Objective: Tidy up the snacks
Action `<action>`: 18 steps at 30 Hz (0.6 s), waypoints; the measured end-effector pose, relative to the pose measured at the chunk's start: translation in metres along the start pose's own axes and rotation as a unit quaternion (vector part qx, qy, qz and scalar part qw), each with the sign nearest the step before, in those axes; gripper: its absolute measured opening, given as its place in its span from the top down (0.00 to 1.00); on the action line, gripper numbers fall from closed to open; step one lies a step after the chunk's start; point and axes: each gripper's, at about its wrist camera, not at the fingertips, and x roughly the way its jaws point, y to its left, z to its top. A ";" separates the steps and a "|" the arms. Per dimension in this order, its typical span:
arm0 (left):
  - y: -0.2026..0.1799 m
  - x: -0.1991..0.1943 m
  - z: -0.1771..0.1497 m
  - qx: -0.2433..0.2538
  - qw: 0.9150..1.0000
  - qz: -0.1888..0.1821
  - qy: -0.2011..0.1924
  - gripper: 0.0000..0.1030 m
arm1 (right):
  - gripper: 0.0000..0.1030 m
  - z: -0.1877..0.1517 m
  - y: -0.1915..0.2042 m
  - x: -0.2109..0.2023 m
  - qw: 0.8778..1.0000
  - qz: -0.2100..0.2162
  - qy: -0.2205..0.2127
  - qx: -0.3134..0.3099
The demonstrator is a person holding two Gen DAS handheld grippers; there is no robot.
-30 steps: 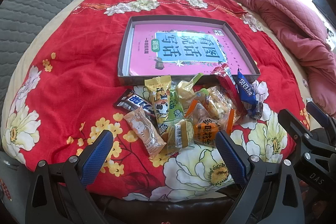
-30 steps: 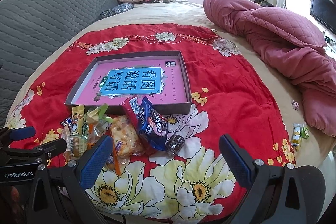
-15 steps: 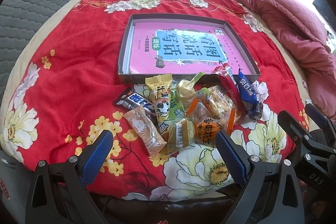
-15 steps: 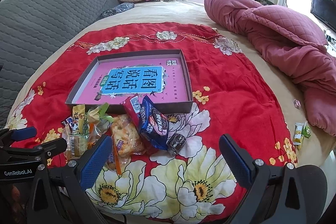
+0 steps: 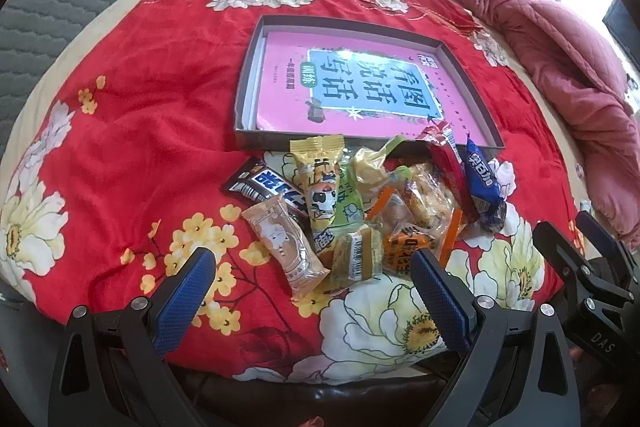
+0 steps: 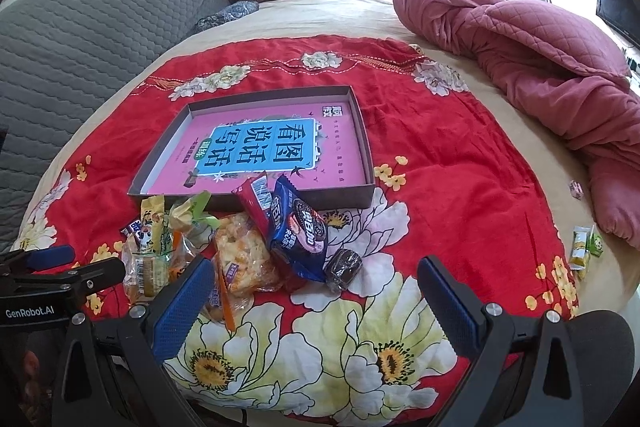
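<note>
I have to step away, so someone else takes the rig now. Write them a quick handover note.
Left gripper: open, empty, low in front of the snack pile.
Right gripper: open, empty, just right of the pile, near the blue cookie pack.
Shallow box behind the pile holds only a pink book.
Done: no snack in the box.
Left: every snack in the pile, plus two small packets at the bed's right edge.
</note>
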 end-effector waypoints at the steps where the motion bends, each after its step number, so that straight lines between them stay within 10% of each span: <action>1: 0.001 0.001 0.000 -0.002 1.000 -0.001 0.003 0.05 | 0.01 0.000 0.000 0.001 1.000 0.001 0.000 0.001; 18: 0.037 0.019 0.006 -0.053 0.998 -0.008 0.021 0.05 | 0.01 -0.002 -0.015 0.016 0.999 0.027 0.019 0.030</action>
